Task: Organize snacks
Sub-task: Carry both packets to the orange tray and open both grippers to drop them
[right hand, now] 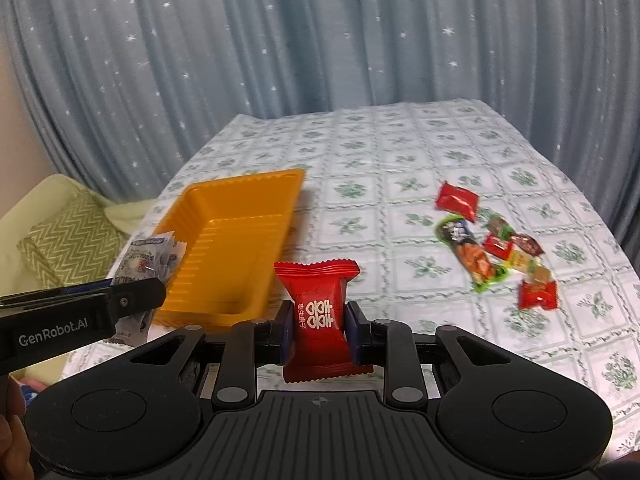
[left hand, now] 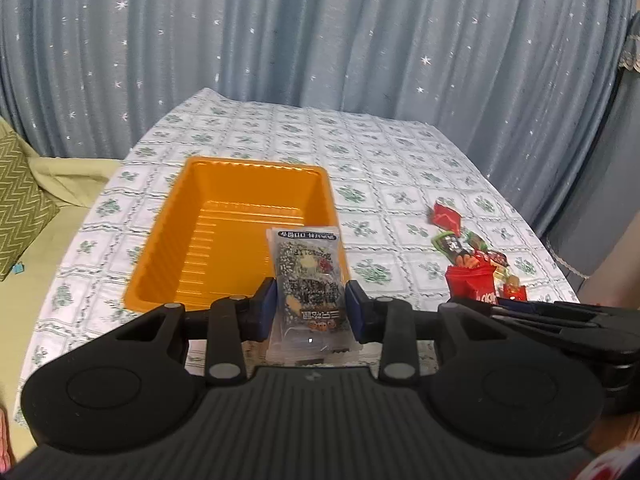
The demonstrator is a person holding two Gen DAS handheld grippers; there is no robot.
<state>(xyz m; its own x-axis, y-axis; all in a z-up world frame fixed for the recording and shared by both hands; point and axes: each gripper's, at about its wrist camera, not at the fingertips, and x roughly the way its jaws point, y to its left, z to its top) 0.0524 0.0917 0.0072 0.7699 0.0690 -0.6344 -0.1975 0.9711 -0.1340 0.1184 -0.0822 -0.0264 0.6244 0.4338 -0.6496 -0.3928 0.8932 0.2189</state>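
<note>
The rectangular orange plastic tray [left hand: 192,216] looks glossy, with ribbed walls and floor. A clear shiny plastic snack packet [left hand: 308,280] and a red glossy foil-like candy wrapper [right hand: 320,316] both catch light. The black tongs [right hand: 319,330] are matt plastic. Flower-patterned cloth [left hand: 400,168] covers the tabletop smoothly.

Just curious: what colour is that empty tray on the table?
Orange. The tray shows best in the left wrist view.

Behind your desk's floral cloth [left hand: 280,136] hangs a blue star-dotted curtain [left hand: 320,28]; a green zigzag cushion [left hand: 20,196] lies at left.
</note>
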